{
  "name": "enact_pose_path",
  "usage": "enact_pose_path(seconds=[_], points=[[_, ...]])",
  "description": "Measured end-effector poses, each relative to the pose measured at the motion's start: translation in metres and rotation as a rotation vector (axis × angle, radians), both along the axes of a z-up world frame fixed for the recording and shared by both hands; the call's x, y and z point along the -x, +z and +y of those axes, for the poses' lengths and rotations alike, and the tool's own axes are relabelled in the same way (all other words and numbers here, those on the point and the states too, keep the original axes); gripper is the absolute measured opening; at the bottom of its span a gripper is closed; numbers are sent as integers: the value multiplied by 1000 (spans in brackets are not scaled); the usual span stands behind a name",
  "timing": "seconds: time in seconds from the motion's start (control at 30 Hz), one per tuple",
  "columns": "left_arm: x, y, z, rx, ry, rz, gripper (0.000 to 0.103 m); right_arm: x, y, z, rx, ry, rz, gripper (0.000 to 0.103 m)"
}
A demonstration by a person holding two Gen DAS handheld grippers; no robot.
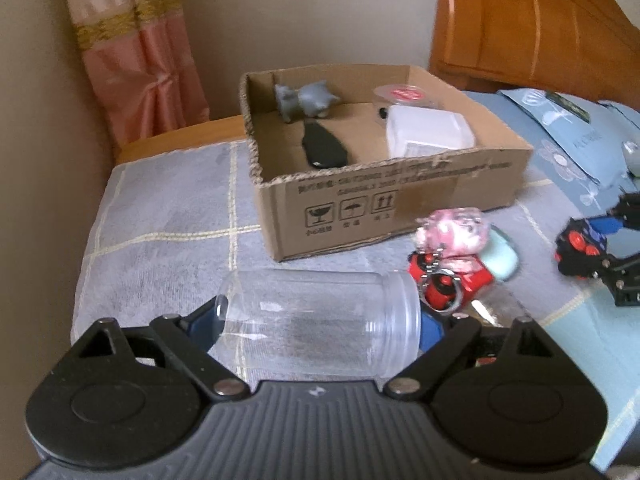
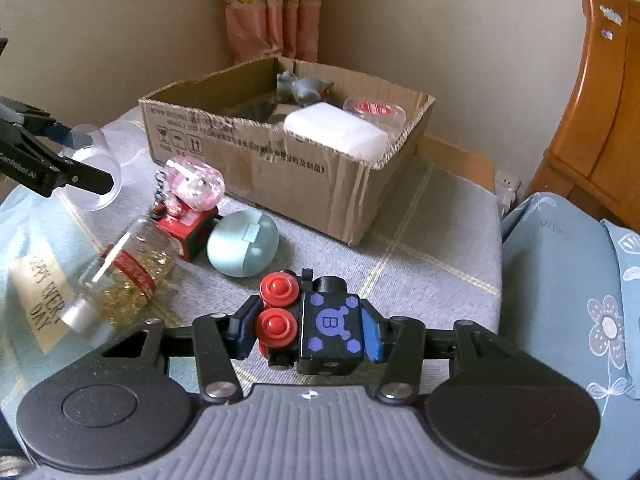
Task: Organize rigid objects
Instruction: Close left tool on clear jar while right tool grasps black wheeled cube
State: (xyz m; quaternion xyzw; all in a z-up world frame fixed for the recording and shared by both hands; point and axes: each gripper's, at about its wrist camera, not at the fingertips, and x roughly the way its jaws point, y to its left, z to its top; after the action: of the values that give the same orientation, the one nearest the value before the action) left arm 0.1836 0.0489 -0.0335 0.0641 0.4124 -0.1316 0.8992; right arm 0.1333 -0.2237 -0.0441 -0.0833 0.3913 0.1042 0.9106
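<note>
The left claw [image 1: 320, 320] is clamped on a clear plastic jar [image 1: 320, 320] lying sideways between its fingers, held above the bed [image 1: 168, 216]. The right claw [image 2: 310, 330] grips a black toy block [image 2: 328, 326] with red round knobs and a purple "B" on its face.

Only the right wrist view shows the bottle of yellow beads [image 2: 124, 280] with a red band, lying on its side by a pale cloth with lettering, and the full mint-green oval case [image 2: 243, 242] next to it; in the left wrist view that case peeks out from behind the pink keychain figure [image 1: 452, 232], which rests on a red and black toy [image 1: 452, 288]. The left wrist view alone looks down into the cardboard box [image 1: 400, 196] far enough to show a black flat object [image 1: 322, 146] on its floor; both views show a grey animal figurine [image 1: 306, 100], a white plastic container [image 1: 428, 132] and a clear lidded cup with a red label [image 1: 404, 94] inside.

The bed carries a grey checked cover, with blue floral bedding [image 2: 592, 320] to one side. A pink curtain [image 1: 136, 48], beige walls and an orange wooden headboard [image 1: 532, 20] stand behind.
</note>
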Motion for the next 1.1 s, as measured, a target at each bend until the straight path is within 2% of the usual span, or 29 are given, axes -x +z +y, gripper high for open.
enact_pose_path(seconds=[0.2, 0.53, 0.83, 1.1], points=[[-3, 31, -7, 7, -47, -3, 91, 7, 23, -1, -17, 48, -9, 56], [-44, 76, -34, 30, -89, -94, 91, 0, 56, 2, -29, 74, -54, 56], [-91, 72, -44, 92, -45, -110, 94, -8, 67, 10, -21, 90, -84, 56], [-82, 60, -32, 88, -40, -65, 95, -11, 72, 17, -15, 110, -96, 56]])
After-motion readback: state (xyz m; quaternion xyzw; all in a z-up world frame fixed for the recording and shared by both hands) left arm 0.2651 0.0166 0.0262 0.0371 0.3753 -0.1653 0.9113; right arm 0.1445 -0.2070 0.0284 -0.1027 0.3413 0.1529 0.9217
